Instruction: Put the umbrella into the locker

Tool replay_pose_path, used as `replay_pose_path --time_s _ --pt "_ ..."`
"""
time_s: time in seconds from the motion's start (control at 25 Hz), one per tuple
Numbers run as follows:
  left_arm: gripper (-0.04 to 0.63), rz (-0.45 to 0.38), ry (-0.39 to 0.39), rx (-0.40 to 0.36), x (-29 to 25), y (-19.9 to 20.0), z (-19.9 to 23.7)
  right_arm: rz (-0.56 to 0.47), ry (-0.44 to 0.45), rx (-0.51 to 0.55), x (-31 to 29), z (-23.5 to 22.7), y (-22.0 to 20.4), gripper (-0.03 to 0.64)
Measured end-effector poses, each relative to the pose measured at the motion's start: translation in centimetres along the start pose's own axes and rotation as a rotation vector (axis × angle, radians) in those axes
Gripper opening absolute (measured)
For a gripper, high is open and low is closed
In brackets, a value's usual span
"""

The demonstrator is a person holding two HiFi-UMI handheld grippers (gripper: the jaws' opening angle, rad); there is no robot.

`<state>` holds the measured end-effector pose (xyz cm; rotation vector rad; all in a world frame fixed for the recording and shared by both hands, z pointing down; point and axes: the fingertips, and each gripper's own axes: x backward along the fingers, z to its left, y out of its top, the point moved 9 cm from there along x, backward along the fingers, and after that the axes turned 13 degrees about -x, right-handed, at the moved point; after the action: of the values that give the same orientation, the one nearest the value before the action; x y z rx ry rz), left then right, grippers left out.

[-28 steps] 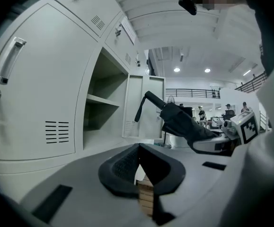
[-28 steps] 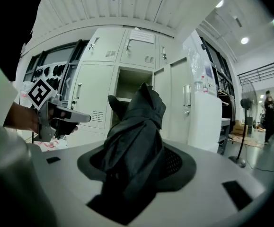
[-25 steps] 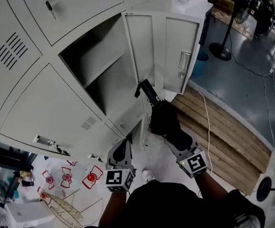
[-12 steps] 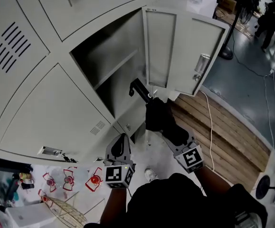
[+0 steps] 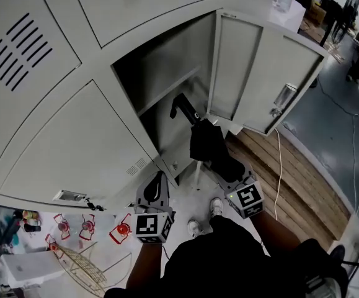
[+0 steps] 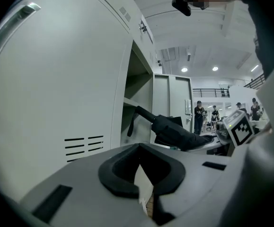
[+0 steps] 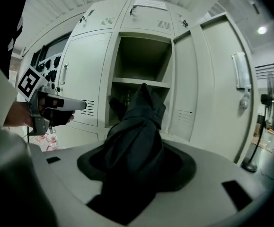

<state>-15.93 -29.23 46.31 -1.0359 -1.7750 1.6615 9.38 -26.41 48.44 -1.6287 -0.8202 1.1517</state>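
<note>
**Item:** umbrella (image 5: 209, 146), black, folded.
**Holder:** we find it clamped in the right gripper (image 5: 227, 174), whose fingers are closed on its fabric end.
**Position:** the handle leads toward 11 o'clock and sits at the mouth of the locker (image 5: 167, 67), just under the shelf (image 5: 170, 92). Most of the body is outside.
**Door** (image 5: 263, 73): swung open, at 2 o'clock of the umbrella.
**Left gripper** (image 5: 159, 184): at 8 o'clock of the right gripper, fingers together on nothing, idle.
**Status, as we judge it:** pickup and aiming are done. Sliding the body inside and letting go are left.
</note>
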Motion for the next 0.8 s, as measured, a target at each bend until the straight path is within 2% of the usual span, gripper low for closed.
replay_pose_path --time_s 0.48,0.8 --pt "-0.005 0.031 0.131 -0.02 -3.2 2.0 0.3 0.11 0.158 0.055 -10.0 -2.7 2.3 0.236" --pt "-0.005 0.056 0.199 -0.023 -4.1 1.6 0.0 0.124 0.227 0.076 -15.8 -2.9 4.6 0.238"
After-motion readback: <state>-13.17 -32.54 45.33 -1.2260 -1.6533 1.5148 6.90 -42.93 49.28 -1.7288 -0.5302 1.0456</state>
